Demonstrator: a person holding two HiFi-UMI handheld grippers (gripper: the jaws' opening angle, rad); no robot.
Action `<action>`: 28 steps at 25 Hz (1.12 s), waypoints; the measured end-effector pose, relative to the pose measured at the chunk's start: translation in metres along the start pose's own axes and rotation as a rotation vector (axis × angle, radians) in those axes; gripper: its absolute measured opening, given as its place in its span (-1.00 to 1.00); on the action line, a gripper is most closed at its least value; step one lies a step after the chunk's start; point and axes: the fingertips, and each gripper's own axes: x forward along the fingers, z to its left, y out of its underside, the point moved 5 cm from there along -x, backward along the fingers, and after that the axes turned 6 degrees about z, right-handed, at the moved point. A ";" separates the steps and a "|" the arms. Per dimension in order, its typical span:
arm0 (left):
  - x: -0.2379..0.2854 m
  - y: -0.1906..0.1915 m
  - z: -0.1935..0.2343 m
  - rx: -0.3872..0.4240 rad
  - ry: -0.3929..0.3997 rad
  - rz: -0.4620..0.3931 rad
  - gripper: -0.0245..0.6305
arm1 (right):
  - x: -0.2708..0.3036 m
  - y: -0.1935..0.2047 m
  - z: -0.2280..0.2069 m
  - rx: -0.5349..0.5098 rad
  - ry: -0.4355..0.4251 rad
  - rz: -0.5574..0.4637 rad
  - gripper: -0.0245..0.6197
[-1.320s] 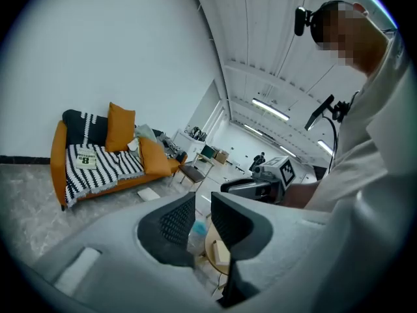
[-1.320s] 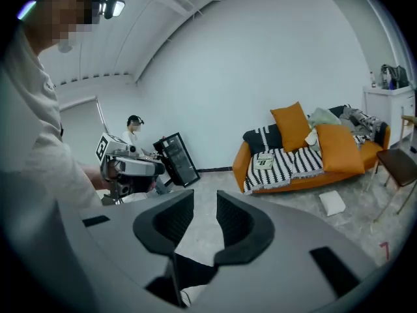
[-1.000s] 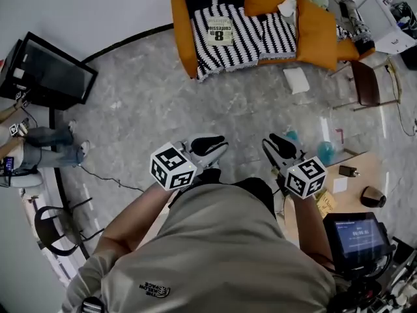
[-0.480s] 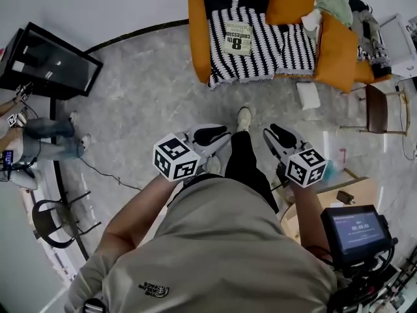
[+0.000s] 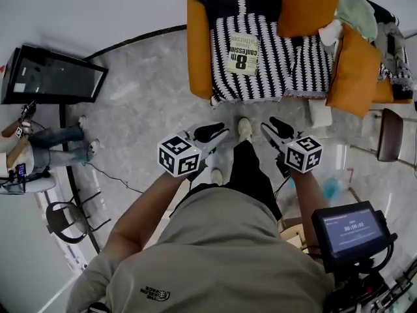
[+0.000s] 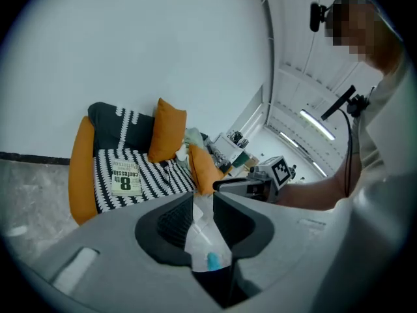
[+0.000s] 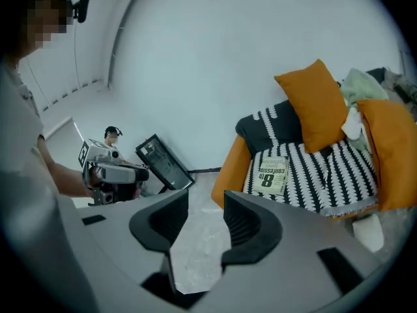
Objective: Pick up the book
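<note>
The book [image 5: 244,53] lies flat on the sofa [image 5: 199,51], near one armrest (bare floor [image 5: 143,109] in front); the left gripper [image 5: 212,132] and right gripper [image 5: 273,128] hover narrowly parted, empty.

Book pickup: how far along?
Done: nothing yet; the book lies untouched on the striped blanket on the sofa. In hand: left gripper and right gripper are open, empty, held short of the sofa. Left: reach in, close on the book, lift.

a plain white wall [image 5: 98,5] meets a grey speckled floor [image 5: 143,109]. against the wall stands an orange sofa [image 5: 199,51] draped in a black-and-white striped throw [image 5: 293,64], with orange cushions [image 5: 306,5]. a black screen [image 5: 55,77] sits tilted on the floor at the left; a brown chair [image 5: 389,134] stands right of the sofa
</note>
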 end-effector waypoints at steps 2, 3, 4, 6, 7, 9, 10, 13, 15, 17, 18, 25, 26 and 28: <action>0.014 -0.010 0.015 -0.014 -0.025 0.019 -0.67 | 0.009 -0.006 -0.024 0.066 -0.013 0.009 -0.37; 0.024 -0.016 0.024 -0.018 -0.035 0.026 -0.66 | 0.014 -0.010 -0.039 0.093 -0.017 0.014 -0.37; 0.039 -0.023 0.036 -0.023 -0.043 0.034 -0.65 | 0.022 -0.014 -0.059 0.113 -0.019 0.024 -0.37; 0.074 -0.037 0.067 -0.043 -0.061 0.054 -0.64 | 0.044 -0.023 -0.104 0.149 -0.026 0.049 -0.37; 0.092 -0.042 0.085 -0.057 -0.072 0.066 -0.63 | 0.057 -0.024 -0.125 0.171 -0.033 0.061 -0.37; 0.124 -0.046 0.120 -0.086 -0.095 0.090 -0.63 | 0.084 -0.024 -0.163 0.219 -0.051 0.076 -0.37; 0.138 -0.047 0.136 -0.103 -0.105 0.100 -0.63 | 0.096 -0.024 -0.180 0.239 -0.057 0.081 -0.37; 0.160 -0.053 0.166 -0.142 -0.133 0.125 -0.63 | 0.116 -0.031 -0.203 0.268 -0.065 0.096 -0.37; 0.170 -0.055 0.183 -0.166 -0.151 0.141 -0.62 | 0.129 -0.035 -0.212 0.284 -0.076 0.104 -0.37; 0.189 -0.053 0.211 -0.199 -0.167 0.154 -0.61 | 0.153 -0.032 -0.234 0.312 -0.094 0.117 -0.36; 0.200 -0.050 0.227 -0.212 -0.180 0.164 -0.61 | 0.167 -0.028 -0.246 0.329 -0.102 0.126 -0.35; 0.252 -0.032 0.313 -0.242 -0.252 0.223 -0.59 | 0.239 -0.016 -0.309 0.408 -0.127 0.141 -0.31; 0.256 -0.029 0.324 -0.244 -0.259 0.235 -0.58 | 0.249 -0.013 -0.315 0.421 -0.127 0.144 -0.30; 0.262 -0.022 0.343 -0.254 -0.272 0.260 -0.56 | 0.266 -0.006 -0.325 0.451 -0.122 0.154 -0.29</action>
